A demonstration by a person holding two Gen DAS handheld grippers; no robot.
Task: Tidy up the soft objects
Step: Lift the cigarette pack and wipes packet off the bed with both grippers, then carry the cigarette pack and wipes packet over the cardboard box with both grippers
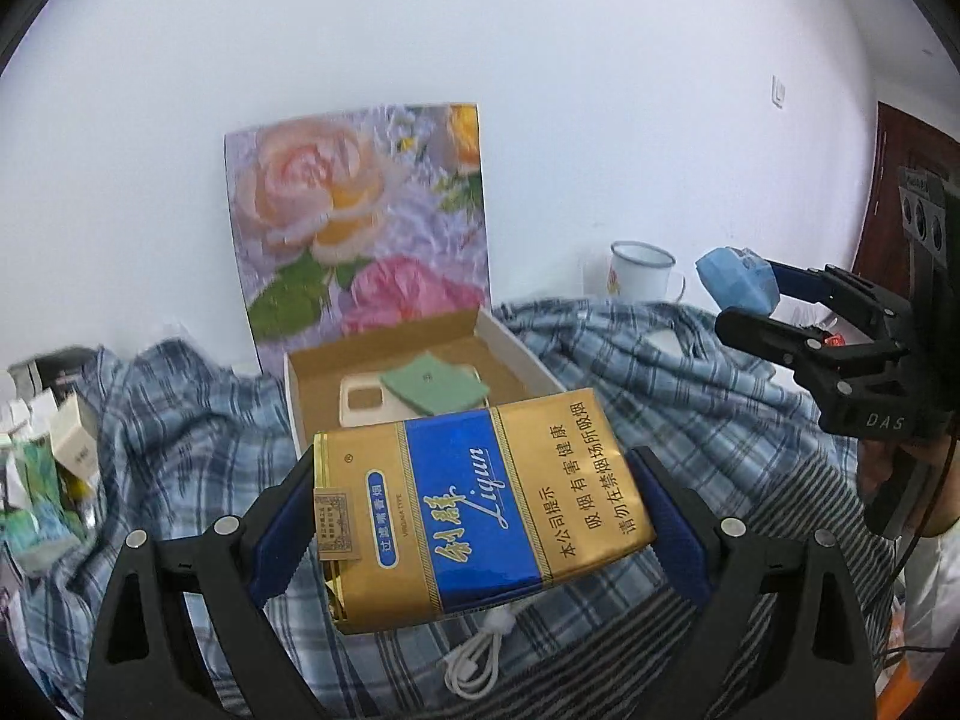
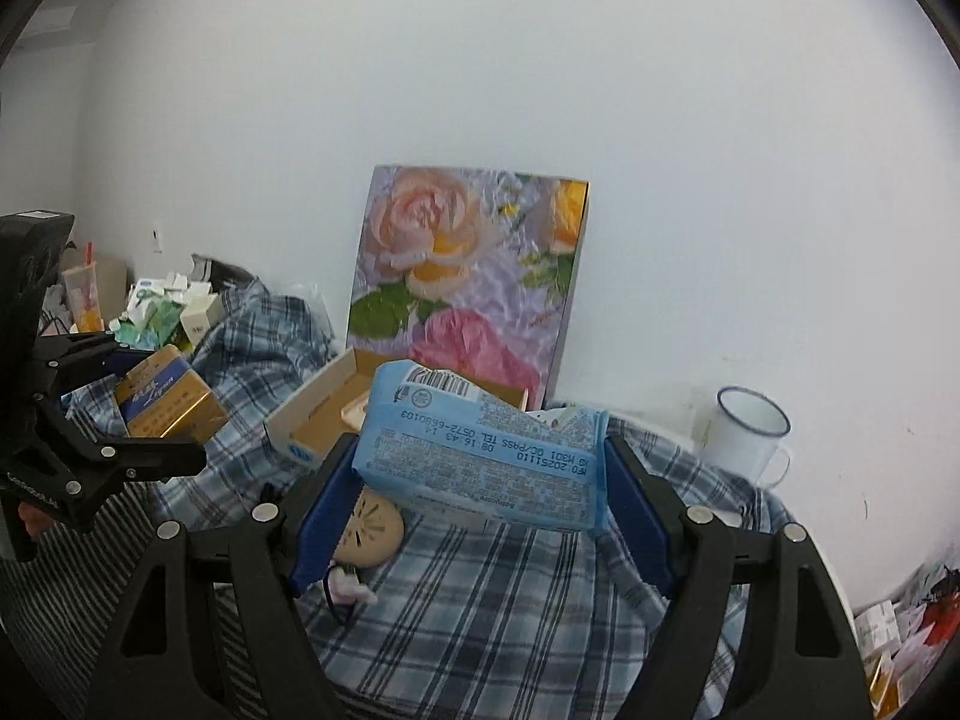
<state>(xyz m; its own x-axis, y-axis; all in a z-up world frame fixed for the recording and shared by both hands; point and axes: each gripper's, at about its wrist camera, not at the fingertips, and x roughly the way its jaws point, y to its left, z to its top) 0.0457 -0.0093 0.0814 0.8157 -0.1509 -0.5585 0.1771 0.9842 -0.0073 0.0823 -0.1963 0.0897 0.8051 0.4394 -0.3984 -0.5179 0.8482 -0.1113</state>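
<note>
My left gripper point(image 1: 474, 516) is shut on a gold and blue soft cigarette pack point(image 1: 480, 510), held above the plaid cloth in front of an open cardboard box point(image 1: 510, 336). The box holds a green card point(image 1: 432, 390) and a cream phone case point(image 1: 366, 405). My right gripper point(image 2: 480, 480) is shut on a light blue tissue pack point(image 2: 480, 456), held above the cloth to the right of the box point(image 2: 312, 414). Each gripper shows in the other's view: the right one point(image 1: 750, 300) with the blue pack, the left one point(image 2: 144, 402) with the gold pack point(image 2: 168, 402).
A floral box lid point(image 1: 360, 228) leans on the white wall behind the box. A white enamel mug point(image 2: 750, 438) stands at the right. A white cable point(image 1: 480, 654) and a beige round object point(image 2: 369, 531) lie on the plaid cloth point(image 2: 480, 612). Small cartons point(image 1: 48, 462) pile at the left.
</note>
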